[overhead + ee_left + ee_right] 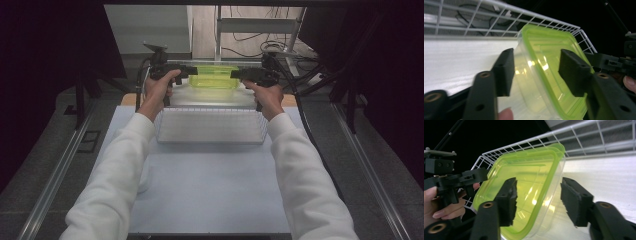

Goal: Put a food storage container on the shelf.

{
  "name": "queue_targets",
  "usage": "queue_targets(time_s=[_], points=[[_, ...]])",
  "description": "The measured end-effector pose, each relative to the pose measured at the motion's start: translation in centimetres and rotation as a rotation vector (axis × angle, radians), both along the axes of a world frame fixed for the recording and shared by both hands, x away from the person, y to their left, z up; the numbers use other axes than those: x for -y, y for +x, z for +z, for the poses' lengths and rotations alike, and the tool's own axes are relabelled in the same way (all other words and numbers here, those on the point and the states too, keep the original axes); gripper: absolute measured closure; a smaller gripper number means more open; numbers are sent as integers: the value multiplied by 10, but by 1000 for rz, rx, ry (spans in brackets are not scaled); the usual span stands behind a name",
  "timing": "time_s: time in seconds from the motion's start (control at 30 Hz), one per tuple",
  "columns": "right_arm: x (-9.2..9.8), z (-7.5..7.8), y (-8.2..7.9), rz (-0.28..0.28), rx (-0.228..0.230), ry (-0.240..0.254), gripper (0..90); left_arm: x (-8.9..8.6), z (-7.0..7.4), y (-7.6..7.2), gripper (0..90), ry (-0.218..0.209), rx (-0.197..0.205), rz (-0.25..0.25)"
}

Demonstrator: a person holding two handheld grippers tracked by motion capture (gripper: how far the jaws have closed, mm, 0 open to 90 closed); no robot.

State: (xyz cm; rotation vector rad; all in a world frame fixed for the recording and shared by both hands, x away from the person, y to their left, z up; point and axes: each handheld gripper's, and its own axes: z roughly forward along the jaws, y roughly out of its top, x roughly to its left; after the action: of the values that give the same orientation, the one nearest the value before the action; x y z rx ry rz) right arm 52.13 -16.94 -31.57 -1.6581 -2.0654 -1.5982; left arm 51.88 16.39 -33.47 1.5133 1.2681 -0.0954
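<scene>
The green-lidded container [214, 77] sits at the far edge of the wire basket [210, 125], against its back wall, with the basket standing toward the far end of the bench [210, 190]. The left gripper [187, 72] and the right gripper [239, 75] meet it from opposite ends. In the left gripper view the jaws stand roughly half open, one pad [504, 71] under the clear wall and the other [572, 72] over the lid, with a visible gap on each side; the container [546, 72] lies between them but is not pressed. The right gripper view shows the same condition: pads [507, 200] apart from the container [524, 195], nothing clamped. Judgement: the step in hand appears to be letting go after setting the container in the basket. To do it well, both sets of jaws should open fully clear of the lid's rim before either hand draws back, and each hand should retreat straight along its own line. A pad catching the lid's lip could tip or drag the container.
</scene>
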Motion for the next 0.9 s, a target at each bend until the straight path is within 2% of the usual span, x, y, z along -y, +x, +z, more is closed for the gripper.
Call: queue_targets(time_s=[0.07, 0.1, 0.17, 0.2, 0.27, 0.37, 0.47, 0.57, 0.67, 0.7, 0.77, 0.83, 0.9], points=[[0, 3, -4, -1, 29, -8, 382, -1, 4, -3, 363, 21, 26, 26], [0, 6, -8, 3, 59, -18, 336, -2, 6, -6, 325, 25, 41, 41], [1, 7, -10, 8, 68, -25, 320, -6, 11, -10, 315, 28, 65, 47], [2, 9, -12, 11, 88, -25, 317, -7, 13, -13, 300, 30, 76, 46], [4, 12, -17, 19, 117, -26, 316, -10, 17, -18, 294, 42, 97, 27], [7, 20, -28, 44, 175, -57, 313, -14, 22, -33, 289, 70, 138, -15], [13, 25, -42, 76, 235, -71, 313, -16, 25, -46, 289, 88, 164, -29], [21, 26, -57, 112, 267, -93, 310, -20, 29, -66, 305, 140, 218, -32], [29, 25, -70, 132, 282, -106, 294, -24, 27, -80, 300, 159, 228, -52], [33, 24, -75, 137, 284, -107, 291, -27, 24, -89, 299, 170, 235, -63], [42, 22, -86, 147, 295, -81, 286, -29, 19, -100, 297, 197, 238, -71], [49, 19, -97, 168, 307, -76, 282, -33, 13, -112, 293, 198, 239, -81], [57, 15, -109, 186, 319, -101, 282, -36, 5, -124, 292, 217, 244, -88]])
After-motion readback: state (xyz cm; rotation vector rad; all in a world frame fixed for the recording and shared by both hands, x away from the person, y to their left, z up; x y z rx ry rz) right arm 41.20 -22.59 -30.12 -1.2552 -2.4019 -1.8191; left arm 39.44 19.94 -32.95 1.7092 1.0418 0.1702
